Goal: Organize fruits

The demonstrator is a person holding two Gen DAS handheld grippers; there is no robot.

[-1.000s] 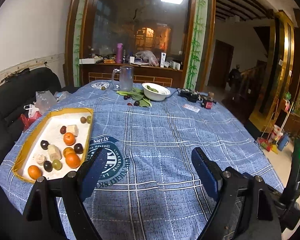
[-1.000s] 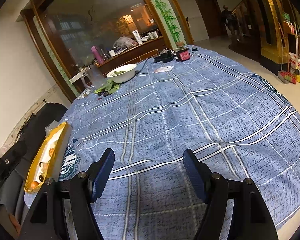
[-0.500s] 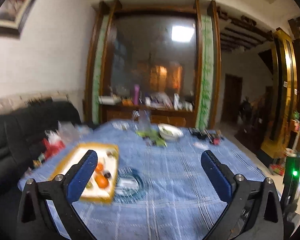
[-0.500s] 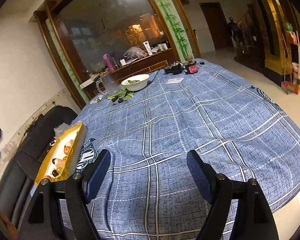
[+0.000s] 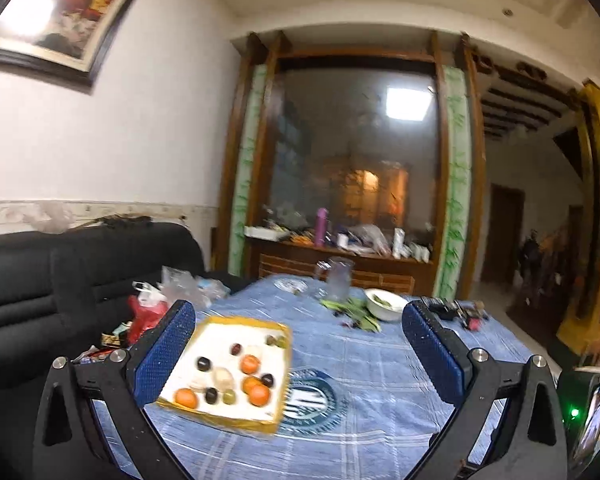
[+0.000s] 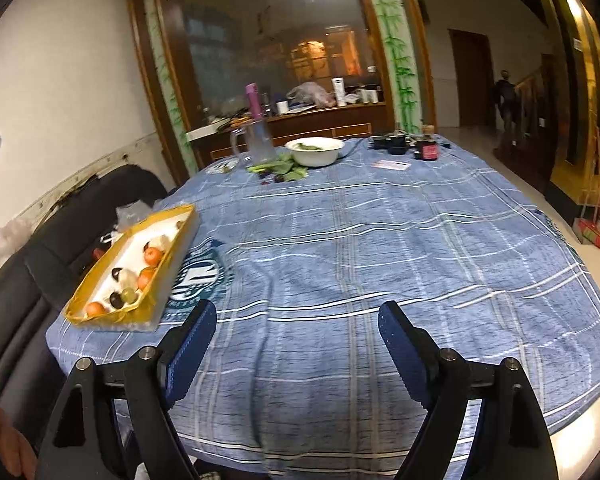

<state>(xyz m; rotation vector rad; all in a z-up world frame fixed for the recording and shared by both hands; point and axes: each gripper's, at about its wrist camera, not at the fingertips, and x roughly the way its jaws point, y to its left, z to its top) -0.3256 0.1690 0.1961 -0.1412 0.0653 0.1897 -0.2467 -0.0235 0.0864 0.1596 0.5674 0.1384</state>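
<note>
A yellow-rimmed white tray (image 5: 260, 325) (image 6: 186, 236) lies at the left edge of the blue checked tablecloth (image 6: 380, 240). In it are oranges (image 5: 259, 395) (image 6: 153, 255), dark plums (image 5: 203, 363) (image 6: 117, 300), green fruits (image 5: 229, 396) and pale pieces. My left gripper (image 5: 298, 346) is held level, back from the near edge of the table, open wide and empty. My right gripper (image 6: 296, 340) tilts down over the near part of the cloth to the right of the tray; its jaws are opening with nothing between them.
At the far side of the table stand a white bowl (image 6: 314, 151), green leaves with dark fruits (image 6: 280, 170), a clear jug (image 6: 256, 142) and small dark items (image 6: 404, 145). A black sofa (image 5: 60, 276) with bags lies left of the table. A green-lit device (image 5: 590, 412) is at the right.
Both grippers have drawn back and risen, so the table looks farther off. The left one tipped up to level and opened wider. The right jaws also spread.
</note>
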